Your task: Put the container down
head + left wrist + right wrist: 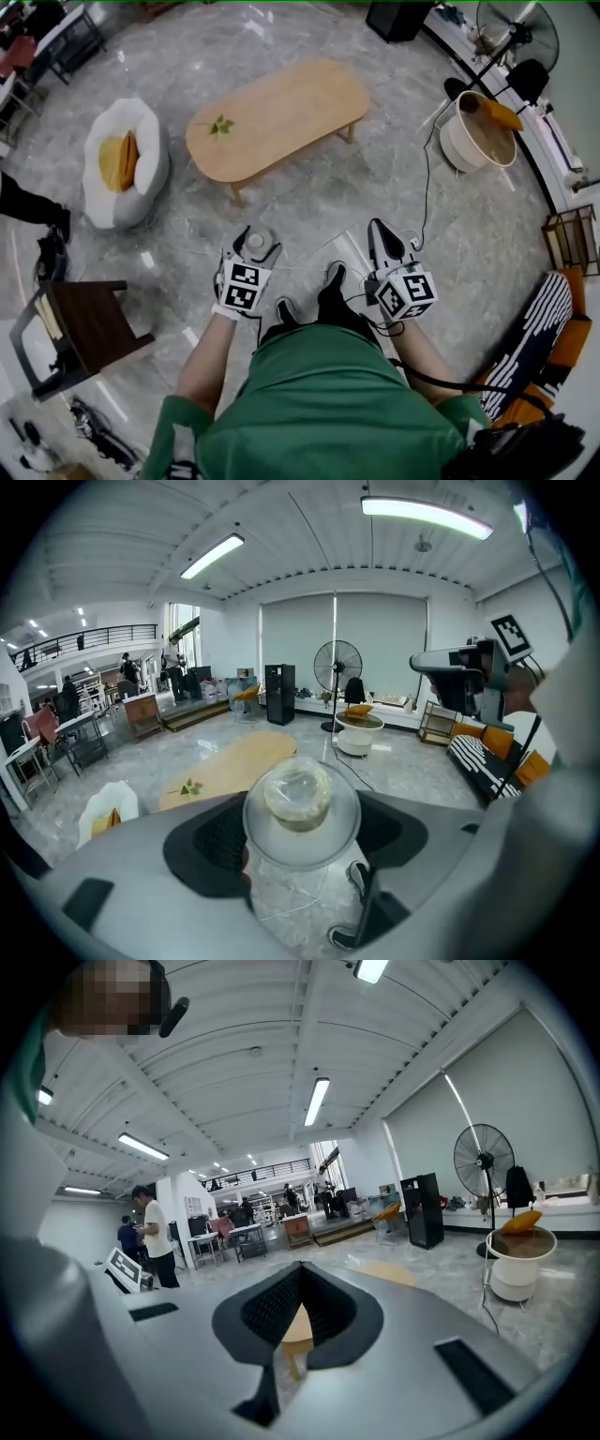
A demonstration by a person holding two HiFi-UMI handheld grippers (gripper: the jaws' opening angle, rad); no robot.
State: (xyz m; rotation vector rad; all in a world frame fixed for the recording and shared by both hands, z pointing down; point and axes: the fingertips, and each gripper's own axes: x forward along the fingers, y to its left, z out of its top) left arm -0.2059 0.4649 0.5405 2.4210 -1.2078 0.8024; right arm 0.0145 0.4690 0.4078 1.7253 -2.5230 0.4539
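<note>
Right now we judge the task to be at the carry stage: our left gripper (252, 246) has the container (301, 813) in hand, and nothing has been set down yet. Its jaws stand partly spread, one dark ribbed pad pressing on each side of the round clear container, which sits upright between them with something pale inside under its lid. Our right gripper (298, 1274) has its jaws pressed together with nothing between them; it hangs level with the left one and takes no part in the hold. Both grippers are well short of the wooden table (277, 114), with bare marble floor (309, 202) lying between us and its near edge. The container is therefore up in the air on our side of the table, above the floor just ahead of our shoes. We reckon the next move calls for stepping up to the table, lowering the container flat onto a bare stretch of the top, clear of the green sprig (221, 126) near the table's left end, and only then parting the jaws.
</note>
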